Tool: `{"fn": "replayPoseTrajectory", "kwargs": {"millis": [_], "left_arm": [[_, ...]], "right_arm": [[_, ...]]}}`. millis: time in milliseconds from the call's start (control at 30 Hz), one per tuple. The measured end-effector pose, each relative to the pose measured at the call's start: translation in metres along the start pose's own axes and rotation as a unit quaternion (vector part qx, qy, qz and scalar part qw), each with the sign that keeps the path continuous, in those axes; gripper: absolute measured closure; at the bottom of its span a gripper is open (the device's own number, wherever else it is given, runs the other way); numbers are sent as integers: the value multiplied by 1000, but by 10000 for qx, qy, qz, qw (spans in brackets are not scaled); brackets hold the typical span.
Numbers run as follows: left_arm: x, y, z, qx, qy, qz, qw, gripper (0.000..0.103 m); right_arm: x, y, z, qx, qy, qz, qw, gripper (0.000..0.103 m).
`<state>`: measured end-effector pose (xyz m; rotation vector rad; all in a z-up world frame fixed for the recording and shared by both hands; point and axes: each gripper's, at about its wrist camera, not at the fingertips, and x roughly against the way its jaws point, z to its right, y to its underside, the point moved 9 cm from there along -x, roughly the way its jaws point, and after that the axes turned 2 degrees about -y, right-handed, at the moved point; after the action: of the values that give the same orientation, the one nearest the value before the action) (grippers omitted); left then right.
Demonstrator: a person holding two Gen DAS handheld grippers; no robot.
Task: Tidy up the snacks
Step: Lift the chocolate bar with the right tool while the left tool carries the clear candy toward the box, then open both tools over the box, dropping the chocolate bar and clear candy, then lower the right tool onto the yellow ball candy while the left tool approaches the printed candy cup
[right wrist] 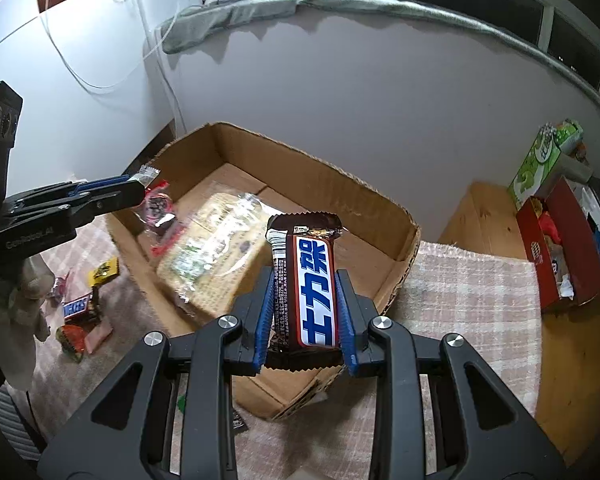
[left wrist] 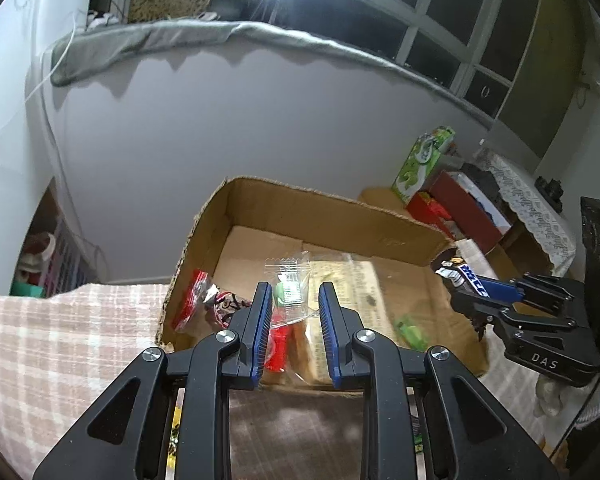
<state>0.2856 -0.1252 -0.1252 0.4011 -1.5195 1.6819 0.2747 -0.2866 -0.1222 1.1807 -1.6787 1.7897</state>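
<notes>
An open cardboard box (left wrist: 320,208) (right wrist: 364,196) sits on a pink checked cloth and holds several snack packets, among them a clear wrapped cracker pack (right wrist: 216,248) (left wrist: 340,300) and a red-edged packet (left wrist: 192,300). My left gripper (left wrist: 294,296) is open above the box's near edge, its jaws either side of a clear packet with green and red sweets (left wrist: 288,292); whether they touch it is unclear. My right gripper (right wrist: 304,280) is shut on a brown chocolate bar with a blue and white label (right wrist: 310,280), held over the box's right part; the bar also shows in the left wrist view (left wrist: 460,276).
Several loose wrapped sweets (right wrist: 84,308) lie on the cloth left of the box. A red box (right wrist: 560,248) and a green carton (right wrist: 536,164) stand on a wooden surface at the right. A grey wall rises right behind the box.
</notes>
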Motion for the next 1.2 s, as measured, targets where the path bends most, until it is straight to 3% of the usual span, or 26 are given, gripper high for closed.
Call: {"fn": "replayPoseTrajectory", "kwargs": {"millis": [200, 267, 333, 833, 1200], "left_arm": [[-7, 5, -2, -1, -80, -105, 9999, 80], [-7, 4, -2, 19, -78, -129, 9999, 76], [-3, 3, -3, 44, -101, -97, 9999, 69], [58, 9, -15, 175, -50, 289, 9994, 66], [110, 43, -47, 382, -175, 459, 9981, 66]], "right_arm": [[-11, 3, 6, -97, 15, -55, 9999, 72], [-10, 3, 6, -123, 0, -38, 9999, 52], [-5, 2, 5, -123, -4, 51, 9999, 44], [37, 13, -24, 41, -98, 285, 9995, 44], [65, 42, -64, 278, -308, 341, 9986, 44]]}}
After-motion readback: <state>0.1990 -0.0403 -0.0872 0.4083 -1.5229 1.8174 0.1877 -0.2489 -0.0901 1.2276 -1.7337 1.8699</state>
